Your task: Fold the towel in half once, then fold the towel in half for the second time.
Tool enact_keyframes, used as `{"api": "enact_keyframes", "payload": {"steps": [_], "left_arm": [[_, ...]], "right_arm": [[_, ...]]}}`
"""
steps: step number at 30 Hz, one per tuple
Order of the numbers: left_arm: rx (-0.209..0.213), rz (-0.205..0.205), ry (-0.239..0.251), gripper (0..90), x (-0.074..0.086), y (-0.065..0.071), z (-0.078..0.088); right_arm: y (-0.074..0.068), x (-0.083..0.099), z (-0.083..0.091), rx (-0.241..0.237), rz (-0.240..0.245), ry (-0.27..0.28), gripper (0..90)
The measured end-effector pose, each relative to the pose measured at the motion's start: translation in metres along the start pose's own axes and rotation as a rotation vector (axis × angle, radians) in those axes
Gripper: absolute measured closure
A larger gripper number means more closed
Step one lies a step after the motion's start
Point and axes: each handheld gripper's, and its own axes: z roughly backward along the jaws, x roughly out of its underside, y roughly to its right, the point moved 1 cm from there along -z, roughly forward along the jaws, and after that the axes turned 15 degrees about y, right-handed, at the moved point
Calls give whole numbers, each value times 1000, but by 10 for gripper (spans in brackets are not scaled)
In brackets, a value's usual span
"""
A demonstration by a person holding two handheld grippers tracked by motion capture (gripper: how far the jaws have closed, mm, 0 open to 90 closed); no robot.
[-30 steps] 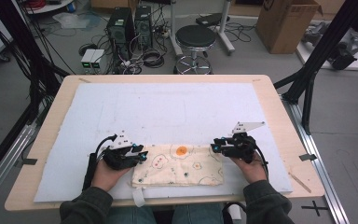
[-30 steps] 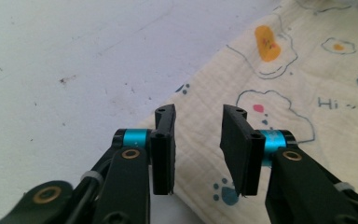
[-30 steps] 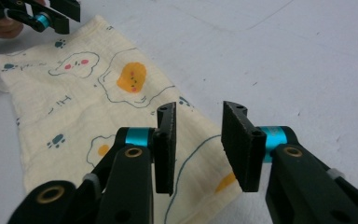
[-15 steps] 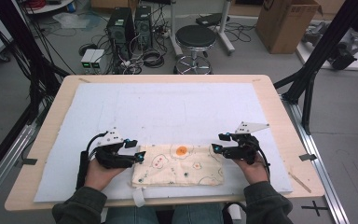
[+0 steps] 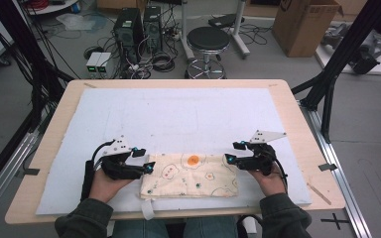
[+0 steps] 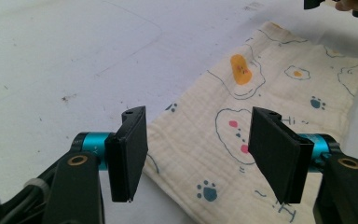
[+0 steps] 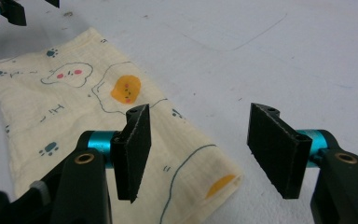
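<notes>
The left gripper [image 5: 146,160] and the right gripper [image 5: 229,151] sit at the two short ends of the folded cloth [image 5: 191,174], and both have just been opening: in each gripper view the black jaws stand well apart with no fabric pinched between the pads. The cloth lies flat on the white mat [image 5: 178,114] near the person's edge of the table [image 5: 287,99], a neat oblong several layers thick (its printed eggs and paw marks face up), with a small white tag poking out at its near left corner. Judging by that tidy shape and the freed jaws, the fold in hand looks finished and the cloth has been let go; what may remain is one more fold across its length, or simply leaving it as it is. In the left gripper view the cloth's [image 6: 261,107] edge runs under the gap between the jaws and spreads away to the right; in the right gripper view its [image 7: 74,102] rounded corner lies below the left jaw and between the two. Both tools hover just over the ends, apparently not touching.
</notes>
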Motion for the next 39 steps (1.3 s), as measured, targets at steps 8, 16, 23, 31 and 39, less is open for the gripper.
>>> {"api": "enact_keyframes", "payload": {"steps": [8,16,23,31,39], "left_arm": [[-8,2,2,357,0,-2,2],[-14,1,8,337,0,-5,1],[-84,-3,13,367,1,-17,-3],[-125,46,-11,520,8,-30,-24],[-110,75,-112,545,18,-31,-41]], "right_arm": [[1,0,0,12,1,-5,396],[3,0,0,23,2,-8,404],[18,1,-8,49,-22,-29,431],[35,8,-14,65,-96,-81,523],[39,15,-18,35,-141,-139,544]]}}
